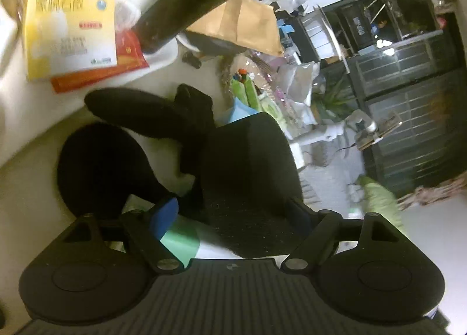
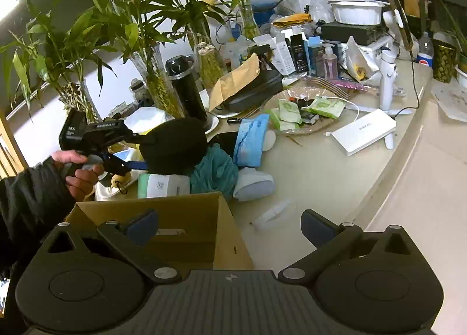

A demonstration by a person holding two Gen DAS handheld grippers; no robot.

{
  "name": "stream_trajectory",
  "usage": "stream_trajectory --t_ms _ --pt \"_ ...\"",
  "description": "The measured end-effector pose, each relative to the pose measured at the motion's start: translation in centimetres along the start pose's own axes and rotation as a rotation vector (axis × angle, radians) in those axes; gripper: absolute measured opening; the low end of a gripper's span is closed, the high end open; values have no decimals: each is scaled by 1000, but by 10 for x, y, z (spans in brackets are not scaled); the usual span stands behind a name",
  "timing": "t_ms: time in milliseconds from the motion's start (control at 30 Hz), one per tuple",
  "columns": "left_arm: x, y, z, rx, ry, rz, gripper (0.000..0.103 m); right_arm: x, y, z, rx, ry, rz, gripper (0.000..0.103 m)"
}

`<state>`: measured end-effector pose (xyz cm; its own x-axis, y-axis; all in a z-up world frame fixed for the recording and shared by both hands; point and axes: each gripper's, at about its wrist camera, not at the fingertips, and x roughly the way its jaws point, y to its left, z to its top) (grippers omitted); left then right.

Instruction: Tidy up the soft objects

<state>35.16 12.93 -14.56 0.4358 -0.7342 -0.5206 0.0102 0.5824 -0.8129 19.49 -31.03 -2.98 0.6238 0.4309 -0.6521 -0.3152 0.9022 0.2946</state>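
Note:
My left gripper (image 1: 233, 212) is shut on a black fuzzy earmuff (image 1: 242, 177); one round pad (image 1: 99, 168) and the band (image 1: 140, 110) hang off to the left. In the right wrist view the left gripper (image 2: 137, 154) holds the black earmuff (image 2: 175, 145) above the table, behind an open cardboard box (image 2: 186, 224). My right gripper (image 2: 229, 225) is open and empty, just above the box's right edge. A teal cloth (image 2: 216, 168), a blue pouch (image 2: 251, 142) and a pale blue-white slipper (image 2: 254, 183) lie behind the box.
A tissue pack (image 2: 163, 186) lies by the box. Vases with bamboo plants (image 2: 157, 43), a black flask (image 2: 186, 89), a brown envelope (image 2: 233, 83) on a black case, a dish with green packets (image 2: 306, 110) and a white device (image 2: 364, 130) crowd the table (image 2: 321, 174). A yellow box (image 1: 70, 31) lies at the left.

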Motion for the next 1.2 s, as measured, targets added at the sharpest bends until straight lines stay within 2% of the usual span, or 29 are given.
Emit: stream_trajectory --t_ms 133,200,267,600,933,1200 --pt "7 12 1 -74 3 -78 72 0 -1 -1 10 1 0 103" --pt "7 17 -1 -110 8 -113 57 0 -1 -1 12 3 -1 103" --pt "7 19 -2 -132 8 -151 49 -1 -1 -1 14 4 -5 103" --pt "-19 -11 -15 -33 -75 -154 43 -5 3 0 23 -7 -4 103" --pt "-49 -57 -39 95 -190 -103 43 -13 10 0 11 -26 7 103" --pt "-79 -100 -69 247 -285 41 43 -11 9 3 -1 -16 9 103"
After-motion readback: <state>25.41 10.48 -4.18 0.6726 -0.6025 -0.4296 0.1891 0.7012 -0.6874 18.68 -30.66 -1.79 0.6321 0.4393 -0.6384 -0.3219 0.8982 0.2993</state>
